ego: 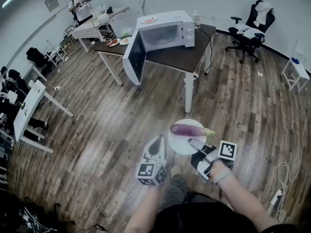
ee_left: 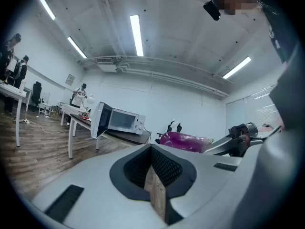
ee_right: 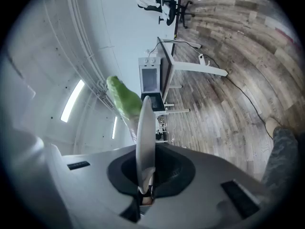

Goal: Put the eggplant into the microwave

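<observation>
The eggplant (ego: 187, 129) is glossy purple with a green stem end, and its plate (ego: 181, 144) is plain white. My left tool (ego: 156, 144) and right tool (ego: 197, 144) are pale grey with black pads, and each bears black-and-white square markers. The microwave (ego: 165, 33) is white, its door dark inside. Its counter (ego: 180, 57) is dark brown on white legs. The floor (ego: 97, 130) is streaky brown wood planks.
</observation>
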A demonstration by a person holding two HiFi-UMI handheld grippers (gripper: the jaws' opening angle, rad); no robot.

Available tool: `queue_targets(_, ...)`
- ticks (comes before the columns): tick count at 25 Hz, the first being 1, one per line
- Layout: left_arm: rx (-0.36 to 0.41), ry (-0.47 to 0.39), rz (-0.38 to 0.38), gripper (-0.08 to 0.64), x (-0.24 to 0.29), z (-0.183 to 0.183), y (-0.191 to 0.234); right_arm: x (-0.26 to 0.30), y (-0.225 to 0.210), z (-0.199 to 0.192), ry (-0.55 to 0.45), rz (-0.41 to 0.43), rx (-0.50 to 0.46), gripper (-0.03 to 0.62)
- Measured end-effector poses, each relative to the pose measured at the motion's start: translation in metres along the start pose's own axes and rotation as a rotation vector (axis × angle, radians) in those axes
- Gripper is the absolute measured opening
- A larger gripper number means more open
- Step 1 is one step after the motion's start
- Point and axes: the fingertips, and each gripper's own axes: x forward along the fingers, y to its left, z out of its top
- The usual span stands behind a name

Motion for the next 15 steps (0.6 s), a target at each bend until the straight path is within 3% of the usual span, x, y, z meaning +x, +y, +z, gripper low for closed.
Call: queue_targets(15,0.01,0.004,-0.037,0.0,0.084,0.023,0.043,0.062,0.011,0.058,-0.03,0.0,-0.003,0.006)
